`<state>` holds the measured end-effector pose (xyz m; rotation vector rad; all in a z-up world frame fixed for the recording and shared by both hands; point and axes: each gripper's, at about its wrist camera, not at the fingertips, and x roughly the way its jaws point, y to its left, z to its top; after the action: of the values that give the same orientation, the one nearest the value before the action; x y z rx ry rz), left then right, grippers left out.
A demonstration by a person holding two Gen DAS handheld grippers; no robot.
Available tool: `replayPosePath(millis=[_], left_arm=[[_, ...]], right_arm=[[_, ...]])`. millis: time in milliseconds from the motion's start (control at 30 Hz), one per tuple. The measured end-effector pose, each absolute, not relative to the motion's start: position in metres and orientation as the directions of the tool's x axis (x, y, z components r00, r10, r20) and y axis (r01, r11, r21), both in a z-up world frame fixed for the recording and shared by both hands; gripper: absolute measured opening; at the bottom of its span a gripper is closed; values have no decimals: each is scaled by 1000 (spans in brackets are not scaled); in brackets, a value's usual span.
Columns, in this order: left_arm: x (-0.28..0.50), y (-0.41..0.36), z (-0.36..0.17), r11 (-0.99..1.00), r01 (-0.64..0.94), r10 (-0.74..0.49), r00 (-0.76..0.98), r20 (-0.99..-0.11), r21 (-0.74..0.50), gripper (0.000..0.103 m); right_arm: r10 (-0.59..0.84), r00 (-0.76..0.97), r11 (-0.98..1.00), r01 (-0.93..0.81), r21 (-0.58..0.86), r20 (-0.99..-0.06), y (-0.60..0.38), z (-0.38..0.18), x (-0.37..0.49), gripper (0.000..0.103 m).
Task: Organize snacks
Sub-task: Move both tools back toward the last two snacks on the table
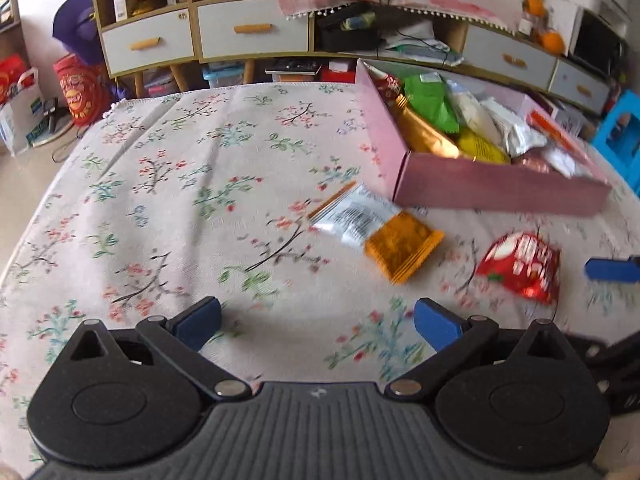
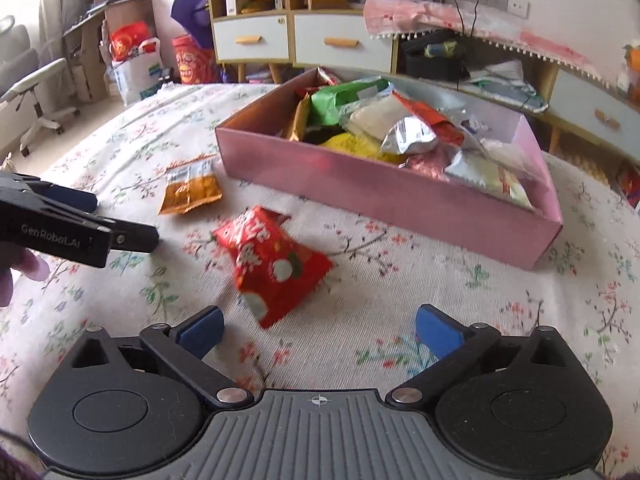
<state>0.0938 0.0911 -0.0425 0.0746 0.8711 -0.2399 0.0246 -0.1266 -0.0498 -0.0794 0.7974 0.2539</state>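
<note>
A pink box full of snack packets stands on the floral tablecloth. An orange and white packet lies in front of the box. A red packet lies nearer. My left gripper is open and empty, short of the orange packet; it also shows at the left of the right wrist view. My right gripper is open and empty, just short of the red packet; one blue fingertip shows in the left wrist view beside the red packet.
The table carries a floral cloth. Behind it stands a low cabinet with drawers and cluttered shelves. Bags and a chair stand on the floor at the left.
</note>
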Motion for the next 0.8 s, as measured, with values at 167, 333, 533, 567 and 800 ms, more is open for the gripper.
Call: replayPosePath(millis=[167,333,533,567,800], left_arm=[[104,82,-39,975,196,-206,611,-764,-107,103],[114,70,-39,982,133,-187,618,-764,-133,103],[123,53,-41,998,38,-65,620,-782,-52,103],[124,52,-41,999,27,-52,618,-785,-45,103],[126,49,-40,1000,-26,23,616,-788,10,96]], right_arm=[[202,688,966,-259,24,-697,-124,-52,29,103],[201,691,966,-259,21,-695,-121,-53,33,103],[194,694,965,-262,8,-694,-118,-52,36,103],[192,695,965,-264,3,-693,-117,-52,36,103],[173,706,966,-259,-23,-686,-112,-51,35,103]])
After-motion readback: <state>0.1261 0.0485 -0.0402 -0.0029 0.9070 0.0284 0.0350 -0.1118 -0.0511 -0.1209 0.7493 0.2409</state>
